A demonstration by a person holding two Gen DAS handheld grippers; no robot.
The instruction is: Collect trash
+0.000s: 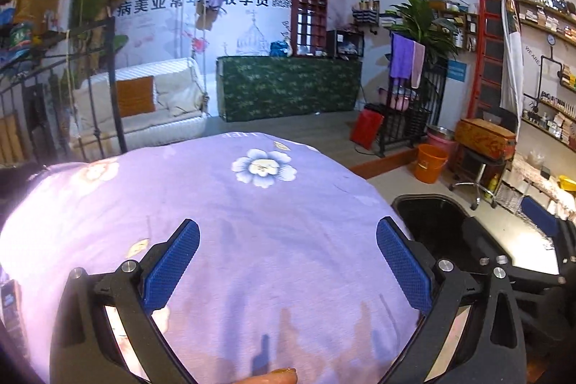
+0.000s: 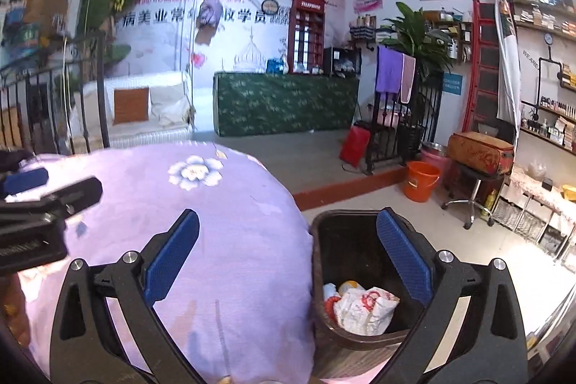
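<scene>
In the left wrist view, the left gripper (image 1: 288,261) hangs over a lilac flowered cloth (image 1: 223,204) with its blue pads (image 1: 172,267) spread wide apart and nothing between them. The cloth fills the picture from 7 to 1 o'clock. At 3 o'clock, just beside the cloth's edge, the black trash bin (image 1: 432,225) shows its dark inside; its contents cannot be seen from here. Part of the other tool crosses the bin's right rim at 4 o'clock. An orange bucket (image 1: 430,162) stands on the floor beyond, at 2 o'clock.

In the right wrist view, the right gripper (image 2: 288,261) is also wide open and empty, one finger above the cloth (image 2: 234,258) and the other above the bin (image 2: 345,251). The bin sits at 5 o'clock, touching the cloth's edge. Inside it lie a crumpled white bag with red print (image 2: 365,310) and some smaller scraps beside it, too small to tell. The left gripper (image 2: 27,177) enters at 9 o'clock.
</scene>
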